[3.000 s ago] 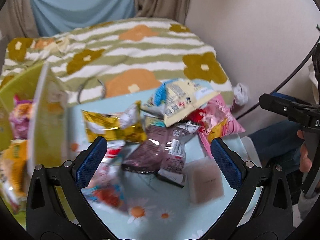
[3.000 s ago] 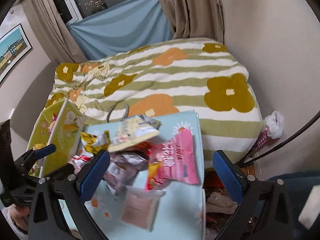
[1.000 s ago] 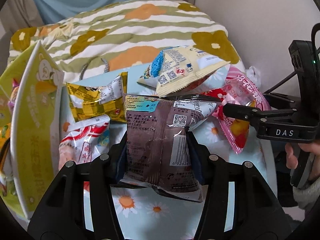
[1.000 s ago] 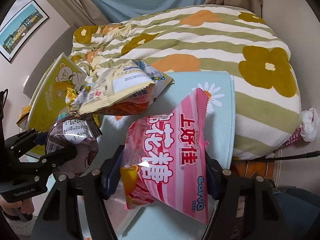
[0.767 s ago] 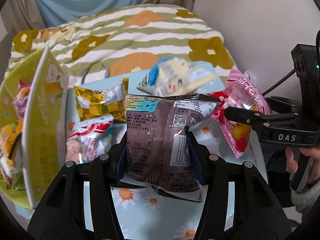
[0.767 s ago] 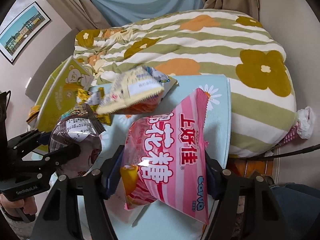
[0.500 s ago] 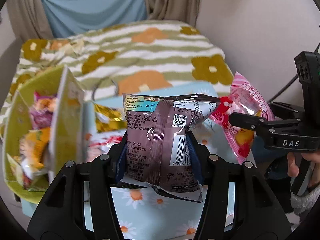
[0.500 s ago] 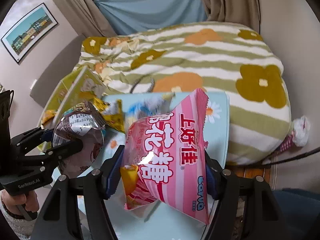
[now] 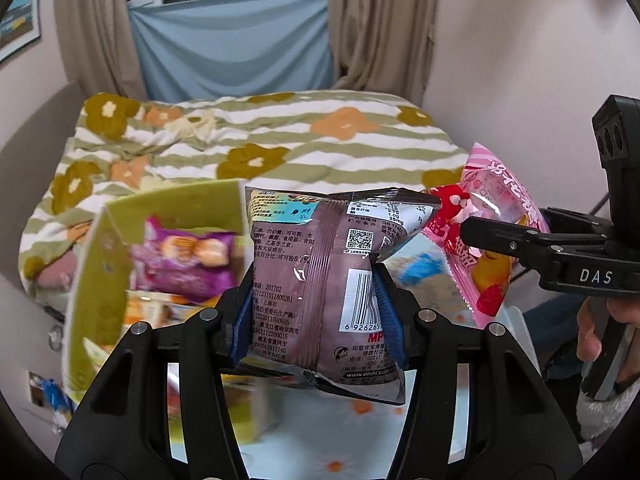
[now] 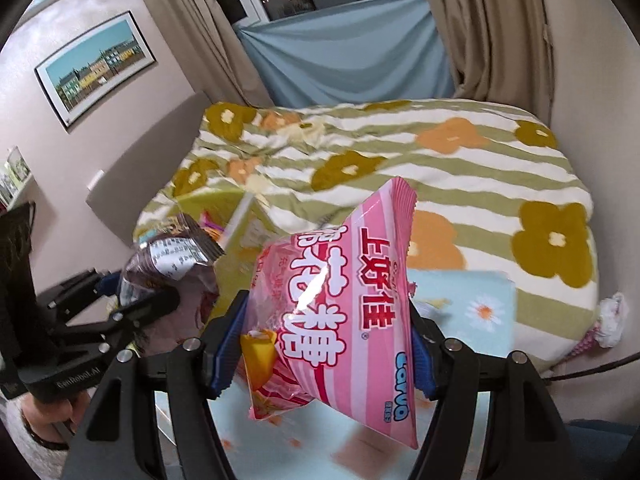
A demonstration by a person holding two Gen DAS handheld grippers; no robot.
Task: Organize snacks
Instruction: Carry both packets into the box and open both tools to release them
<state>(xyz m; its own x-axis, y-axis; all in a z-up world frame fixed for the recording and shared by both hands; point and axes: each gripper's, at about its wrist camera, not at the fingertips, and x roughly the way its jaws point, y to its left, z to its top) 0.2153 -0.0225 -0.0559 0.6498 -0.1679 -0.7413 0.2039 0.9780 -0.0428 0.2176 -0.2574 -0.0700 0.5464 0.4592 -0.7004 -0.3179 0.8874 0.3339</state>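
My left gripper (image 9: 316,316) is shut on a brown snack packet (image 9: 324,280) and holds it up in the air; the packet also shows in the right wrist view (image 10: 172,268). My right gripper (image 10: 320,344) is shut on a pink striped snack bag (image 10: 340,304), also lifted; the bag shows at the right of the left wrist view (image 9: 484,236). A yellow-green box (image 9: 92,288) with several snacks inside, one a purple packet (image 9: 184,260), stands to the left below the brown packet. The box also shows in the right wrist view (image 10: 248,220).
A light blue daisy-print table (image 10: 480,300) lies below both grippers. A bed with a striped flower blanket (image 9: 280,148) fills the space behind. A wall stands at the right, curtains (image 9: 376,24) and a window at the back.
Both grippers have risen and tilted up with their packets held. The table and loose snacks have dropped low in view. The open box now sits more under the left gripper.
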